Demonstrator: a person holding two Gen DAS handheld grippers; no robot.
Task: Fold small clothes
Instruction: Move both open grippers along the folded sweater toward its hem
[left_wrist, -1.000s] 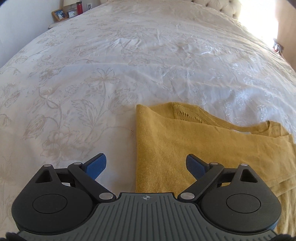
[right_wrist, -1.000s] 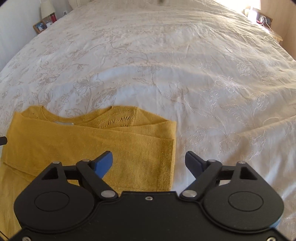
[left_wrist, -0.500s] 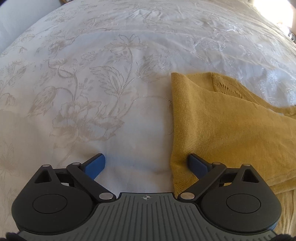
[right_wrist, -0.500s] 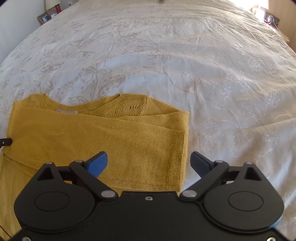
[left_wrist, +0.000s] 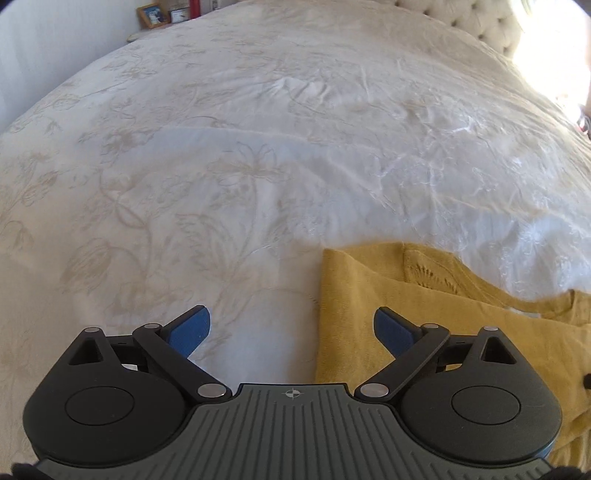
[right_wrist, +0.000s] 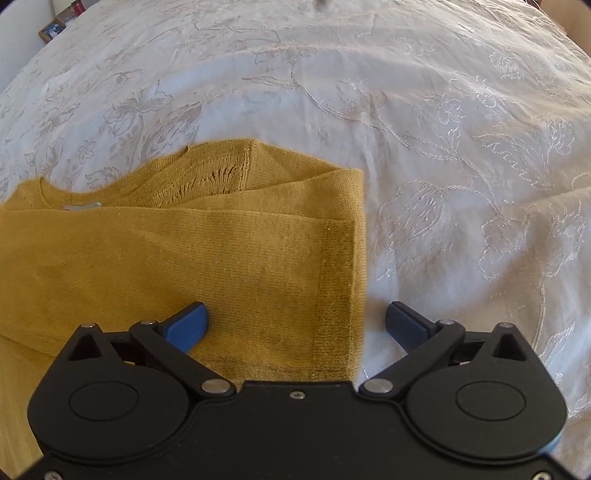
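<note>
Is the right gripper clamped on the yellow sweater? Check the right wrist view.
No: the right gripper is opening, its blue fingers wide apart, straddling the yellow sweater edge without pinching it.

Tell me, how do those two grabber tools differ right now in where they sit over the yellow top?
The left gripper straddles the left edge of the yellow top: one blue finger over the white bedspread, the other over the knit. The right gripper straddles the opposite, right edge, over the ribbed cuff. The right gripper's jaws are opening; the left's simply stand wide. Both have blue fingers, point down, and grip nothing.
</note>
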